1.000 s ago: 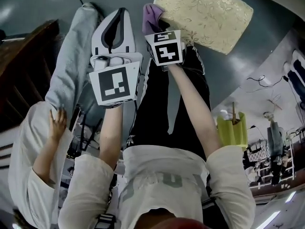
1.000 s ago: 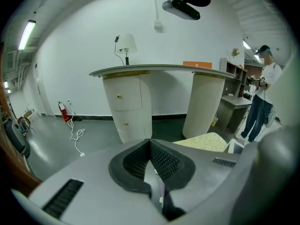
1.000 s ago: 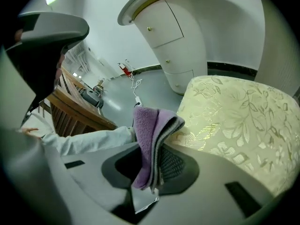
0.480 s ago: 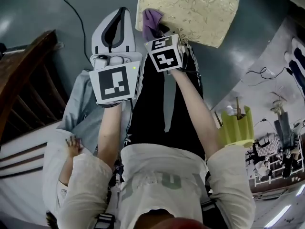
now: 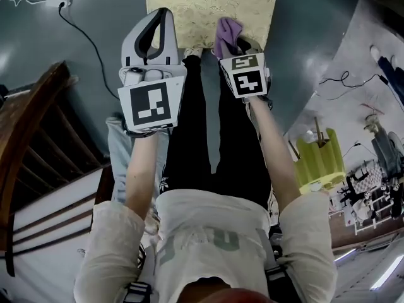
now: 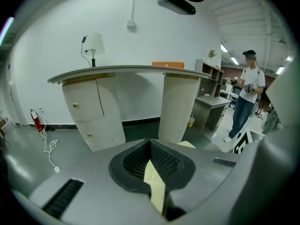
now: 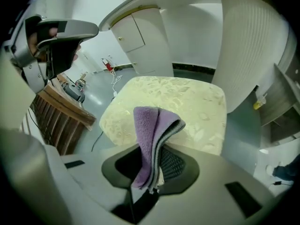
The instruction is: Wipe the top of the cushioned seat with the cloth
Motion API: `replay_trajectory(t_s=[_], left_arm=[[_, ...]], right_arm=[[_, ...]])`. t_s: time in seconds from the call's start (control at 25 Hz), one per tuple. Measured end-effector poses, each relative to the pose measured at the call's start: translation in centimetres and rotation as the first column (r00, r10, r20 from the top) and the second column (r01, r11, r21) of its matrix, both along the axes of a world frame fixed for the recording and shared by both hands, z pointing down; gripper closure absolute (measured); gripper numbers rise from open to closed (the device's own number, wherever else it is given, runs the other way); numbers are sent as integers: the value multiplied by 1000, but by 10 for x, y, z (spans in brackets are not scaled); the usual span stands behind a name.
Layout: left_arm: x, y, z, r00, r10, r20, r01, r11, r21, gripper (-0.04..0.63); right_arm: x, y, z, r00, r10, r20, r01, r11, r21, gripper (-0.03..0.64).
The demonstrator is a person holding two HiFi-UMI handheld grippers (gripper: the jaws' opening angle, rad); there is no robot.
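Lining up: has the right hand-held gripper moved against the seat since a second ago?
Yes: the right hand-held gripper, gripping the cloth, went rightward from the cushioned seat's left corner along its near edge.

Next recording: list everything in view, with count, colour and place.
seat: one, cream-gold, floor ahead
cloth: one, purple, in right claw
counter: one, white, behind seat
lamp: one, white, on counter
box: one, orange, on counter
extinguisher: one, red, by left wall
railing: one, brown, left
cable: one, dark, floor, upper left
bin: one, yellow-green, floor, right
bystander: one, white top, blue jeans, far right
left claw: one, white, shut, empty
right claw: one, white, shut on cloth
arms: two, bare, holding the claws
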State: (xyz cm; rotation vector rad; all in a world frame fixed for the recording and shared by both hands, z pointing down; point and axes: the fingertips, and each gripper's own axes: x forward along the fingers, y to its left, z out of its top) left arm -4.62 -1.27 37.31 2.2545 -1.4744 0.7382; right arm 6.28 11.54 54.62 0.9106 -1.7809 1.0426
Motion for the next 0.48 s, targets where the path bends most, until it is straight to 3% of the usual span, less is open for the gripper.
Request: replay_trajectory(t_s=[0.24, 0.48], left_arm=[[23, 7, 0, 999, 39, 14, -39, 999, -6, 589], [38, 14, 2, 997, 70, 33, -70, 998, -11, 589]], right_arm=[[64, 8, 0, 996, 63, -68, -63, 998, 7, 525], [99, 14, 1, 989, 111, -96, -110, 994, 14, 525]])
